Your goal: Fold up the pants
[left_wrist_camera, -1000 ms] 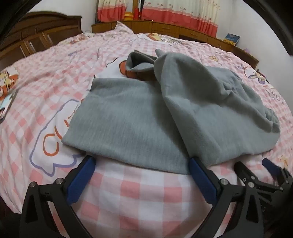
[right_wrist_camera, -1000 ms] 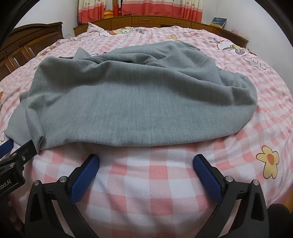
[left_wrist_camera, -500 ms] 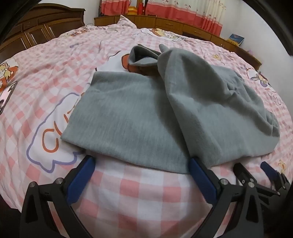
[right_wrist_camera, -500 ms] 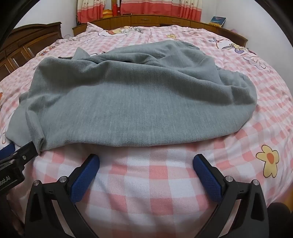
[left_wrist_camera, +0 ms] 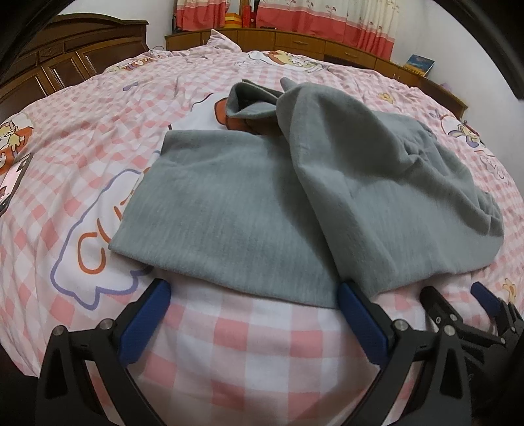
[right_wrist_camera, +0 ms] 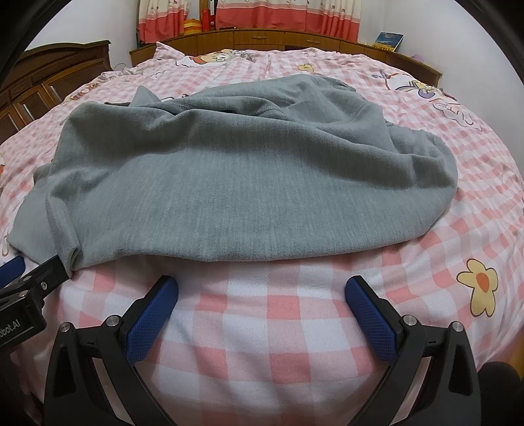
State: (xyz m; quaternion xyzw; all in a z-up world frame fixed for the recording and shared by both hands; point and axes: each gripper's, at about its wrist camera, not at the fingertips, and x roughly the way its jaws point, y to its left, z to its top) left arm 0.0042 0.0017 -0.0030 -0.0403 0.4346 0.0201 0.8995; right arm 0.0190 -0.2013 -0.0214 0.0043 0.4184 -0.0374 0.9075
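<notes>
bed: i see a wide bed point(left_wrist_camera: 262, 354) under a pink-and-white checked cover with cartoon prints; it fills both wrist views.
furniture: dark wooden wardrobe point(left_wrist_camera: 65, 62) at far left, a low wooden cabinet point(right_wrist_camera: 294, 37) along the far wall, red-and-cream curtains point(left_wrist_camera: 314, 19) above it.
pants: the grey pants point(left_wrist_camera: 229, 209) lie in the middle of the bed, loosely doubled, one layer draped across the other on the right side, a cuff end turned up at the far edge. from the right wrist view the pants point(right_wrist_camera: 249, 183) read as one rumpled mound, its near hem just ahead of my fingers.
left gripper: my left gripper point(left_wrist_camera: 253, 298) sits low over the cover at the pants' near hem, pointing along the bed. jaws spread wide, holding nothing; its right blue pad point(left_wrist_camera: 358, 311) touches or slips just under the hem corner, i cannot tell which.
right gripper: my right gripper point(right_wrist_camera: 260, 295) is level and low, just short of the hem, jaws wide apart and empty. in the left wrist view the right gripper point(left_wrist_camera: 458, 304) sits just beside the left one.
</notes>
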